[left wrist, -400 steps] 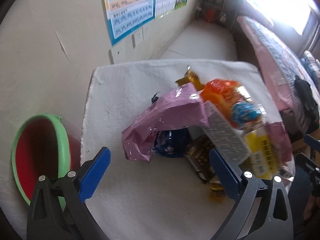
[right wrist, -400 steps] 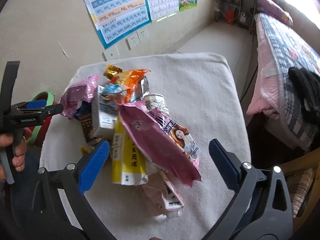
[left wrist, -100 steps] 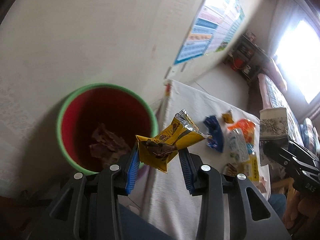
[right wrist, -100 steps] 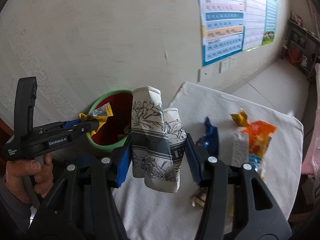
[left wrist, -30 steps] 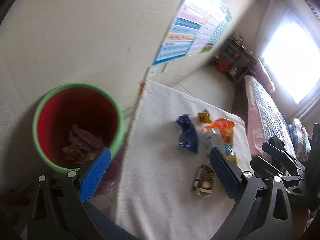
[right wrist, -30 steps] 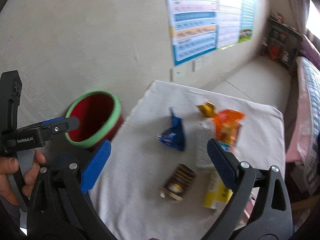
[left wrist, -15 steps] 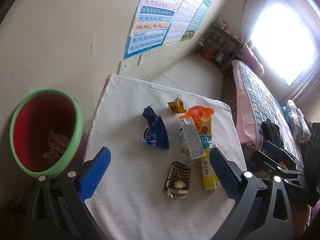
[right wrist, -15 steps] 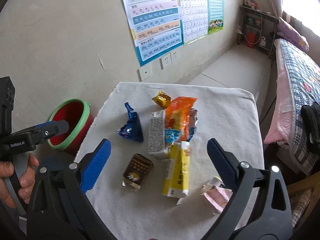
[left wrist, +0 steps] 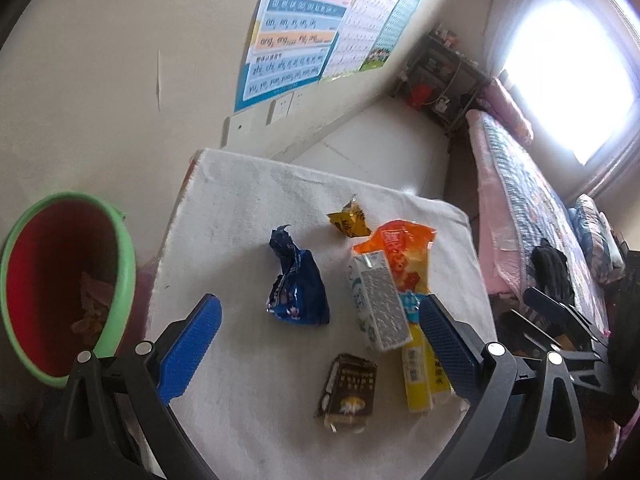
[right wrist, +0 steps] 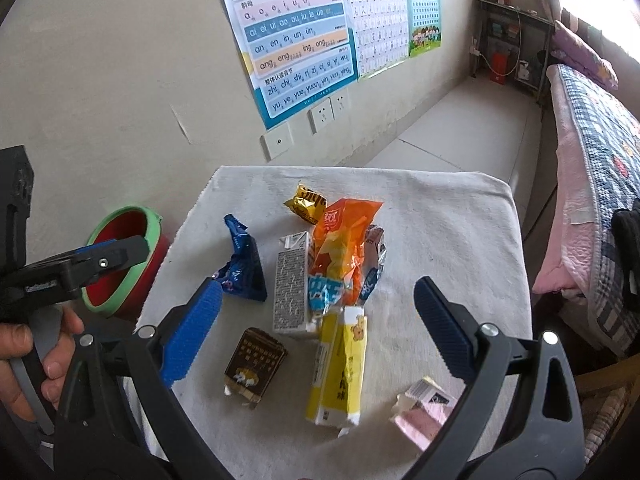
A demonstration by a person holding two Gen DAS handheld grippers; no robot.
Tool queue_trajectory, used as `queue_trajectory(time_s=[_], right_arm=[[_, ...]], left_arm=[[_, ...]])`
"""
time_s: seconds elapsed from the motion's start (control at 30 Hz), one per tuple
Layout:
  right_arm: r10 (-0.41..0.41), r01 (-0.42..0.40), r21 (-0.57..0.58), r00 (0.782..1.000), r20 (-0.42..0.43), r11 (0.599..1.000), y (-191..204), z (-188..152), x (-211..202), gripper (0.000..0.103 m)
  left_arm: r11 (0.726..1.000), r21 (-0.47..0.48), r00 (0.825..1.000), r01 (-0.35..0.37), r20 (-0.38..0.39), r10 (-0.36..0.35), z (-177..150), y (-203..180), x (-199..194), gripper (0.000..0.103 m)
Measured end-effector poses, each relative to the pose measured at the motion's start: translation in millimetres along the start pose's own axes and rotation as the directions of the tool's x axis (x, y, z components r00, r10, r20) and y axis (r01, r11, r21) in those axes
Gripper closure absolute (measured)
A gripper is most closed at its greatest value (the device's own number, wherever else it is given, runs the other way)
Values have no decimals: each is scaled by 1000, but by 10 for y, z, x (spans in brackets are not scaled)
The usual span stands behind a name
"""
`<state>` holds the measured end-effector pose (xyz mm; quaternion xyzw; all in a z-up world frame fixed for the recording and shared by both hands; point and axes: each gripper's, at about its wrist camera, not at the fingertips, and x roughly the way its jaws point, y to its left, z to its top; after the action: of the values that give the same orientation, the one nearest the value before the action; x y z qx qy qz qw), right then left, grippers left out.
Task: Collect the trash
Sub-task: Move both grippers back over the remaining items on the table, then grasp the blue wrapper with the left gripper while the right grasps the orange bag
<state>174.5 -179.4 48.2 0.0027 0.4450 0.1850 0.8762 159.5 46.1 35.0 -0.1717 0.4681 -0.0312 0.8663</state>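
Note:
Trash lies on a table under a white cloth [left wrist: 240, 208] [right wrist: 448, 232]: a blue wrapper [left wrist: 298, 292] [right wrist: 242, 264], a grey-white carton [left wrist: 378, 300] [right wrist: 290, 284], an orange bag [left wrist: 402, 252] [right wrist: 344, 236], a small gold wrapper [left wrist: 348, 222] [right wrist: 306, 202], a brown pack [left wrist: 348, 390] [right wrist: 254, 364], a yellow pack [left wrist: 420, 372] [right wrist: 340, 368] and a pink carton [right wrist: 424, 408]. A red bin with a green rim [left wrist: 128, 264] [right wrist: 152, 224] stands left of the table, trash inside. My left gripper [left wrist: 318, 352] and right gripper [right wrist: 316, 328] are open and empty above the table's near side.
A wall with posters [right wrist: 296, 32] and sockets [right wrist: 322, 114] runs behind the table. A bed with a pink and blue quilt [left wrist: 528, 208] [right wrist: 592, 152] stands to the right. A dark shelf [right wrist: 512, 48] is in the far corner.
Both grippers let go of their trash at the bin and opened. They swung back right over the table and now sit closer to the remaining pieces.

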Motion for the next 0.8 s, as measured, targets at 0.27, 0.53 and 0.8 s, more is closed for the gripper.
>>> queue_trajectory(time_s=[0.27,0.53,0.8], right_arm=[[-1,4,46,998,-67,999,-193,83,458,19],[22,-12,69,990,-137,998,-272,133,935,31],[34,-21,75,983,-179,997,-293,180,1214,50]], left_arm=[[999,-43,996,-33,-90,29,95,114,575,8],[999,-38,988,-27,-150,21,169,167,1072,9],[999,-43,982,-24,-188,16,201,248,1408,19]])
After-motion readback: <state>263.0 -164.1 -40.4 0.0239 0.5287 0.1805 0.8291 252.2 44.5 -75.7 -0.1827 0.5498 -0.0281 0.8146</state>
